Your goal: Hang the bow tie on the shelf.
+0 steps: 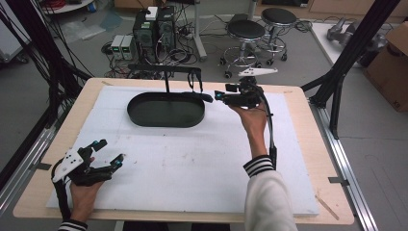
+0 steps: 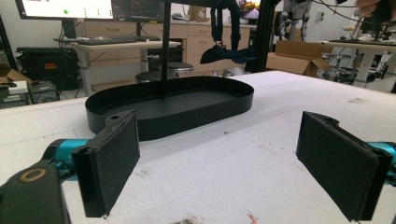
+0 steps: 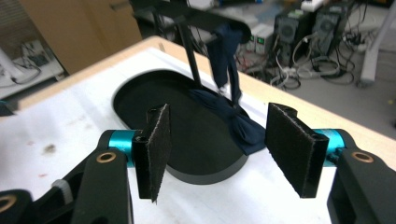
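1. Left tool (image 1: 107, 153) held low at the near left of the tabletop (image 1: 298, 144), jaws spread wide with nothing between them; black pads (image 2: 109, 161) seen in the left gripper view, apart over the white surface.
2. Black oval tray (image 1: 166, 119) resting on the white sheet toward the far middle, a thin upright post (image 1: 167, 82) rising from it with a crossbar on top.
3. Dark blue bow tie (image 3: 243, 128) hanging by its strap from the crossbar, lower end draped on the tray's right rim and reaching past it.
4. Right tool (image 1: 219, 95) held above the far right of the tabletop, just beside the tray's right end, jaws spread, pointed at the bow tie without touching it.
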Action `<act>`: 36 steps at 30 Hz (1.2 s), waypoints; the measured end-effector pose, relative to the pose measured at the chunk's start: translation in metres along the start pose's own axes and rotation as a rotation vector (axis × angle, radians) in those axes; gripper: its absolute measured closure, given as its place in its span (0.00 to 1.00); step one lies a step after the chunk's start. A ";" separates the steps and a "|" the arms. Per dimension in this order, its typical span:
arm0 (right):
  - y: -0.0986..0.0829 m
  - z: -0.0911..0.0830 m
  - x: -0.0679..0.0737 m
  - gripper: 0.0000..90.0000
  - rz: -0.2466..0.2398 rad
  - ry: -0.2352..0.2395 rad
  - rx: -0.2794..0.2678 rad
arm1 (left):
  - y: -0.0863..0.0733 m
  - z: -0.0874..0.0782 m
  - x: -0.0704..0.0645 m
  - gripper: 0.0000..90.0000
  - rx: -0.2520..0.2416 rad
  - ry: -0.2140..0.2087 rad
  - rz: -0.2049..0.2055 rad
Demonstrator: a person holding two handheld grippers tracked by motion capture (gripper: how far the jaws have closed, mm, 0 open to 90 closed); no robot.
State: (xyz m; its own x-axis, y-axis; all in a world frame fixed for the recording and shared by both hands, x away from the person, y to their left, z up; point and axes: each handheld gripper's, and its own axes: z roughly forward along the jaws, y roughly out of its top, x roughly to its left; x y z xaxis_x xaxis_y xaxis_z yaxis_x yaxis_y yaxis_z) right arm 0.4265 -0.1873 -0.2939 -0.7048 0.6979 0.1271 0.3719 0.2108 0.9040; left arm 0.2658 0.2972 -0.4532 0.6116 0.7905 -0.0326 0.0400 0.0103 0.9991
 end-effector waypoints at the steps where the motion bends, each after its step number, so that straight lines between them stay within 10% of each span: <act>1: -0.003 -0.008 0.004 0.47 -0.011 -0.023 -0.053 | 0.000 0.000 0.000 0.15 0.000 0.000 0.000; 9: -0.043 -0.069 0.025 0.35 -0.022 -0.122 -0.171 | 0.000 0.001 0.000 0.15 0.009 0.003 0.000; 17: -0.125 -0.112 0.045 0.25 -0.048 -0.209 -0.255 | 0.001 0.001 0.001 0.15 0.014 0.006 -0.008; 26: -0.203 -0.108 0.044 0.21 -0.024 -0.319 -0.269 | 0.000 0.000 0.000 0.15 0.002 0.002 0.003; 36: -0.223 -0.099 0.041 0.21 -0.027 -0.357 -0.273 | 0.000 0.000 -0.001 0.15 -0.001 0.005 0.012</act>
State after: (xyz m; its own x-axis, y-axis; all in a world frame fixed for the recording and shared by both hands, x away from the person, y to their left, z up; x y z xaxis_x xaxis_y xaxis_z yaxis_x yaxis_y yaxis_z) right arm 0.2545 -0.2733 -0.4493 -0.4414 0.8973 -0.0040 0.1489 0.0776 0.9858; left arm 0.2651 0.2961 -0.4532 0.6081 0.7936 -0.0207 0.0322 0.0014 0.9995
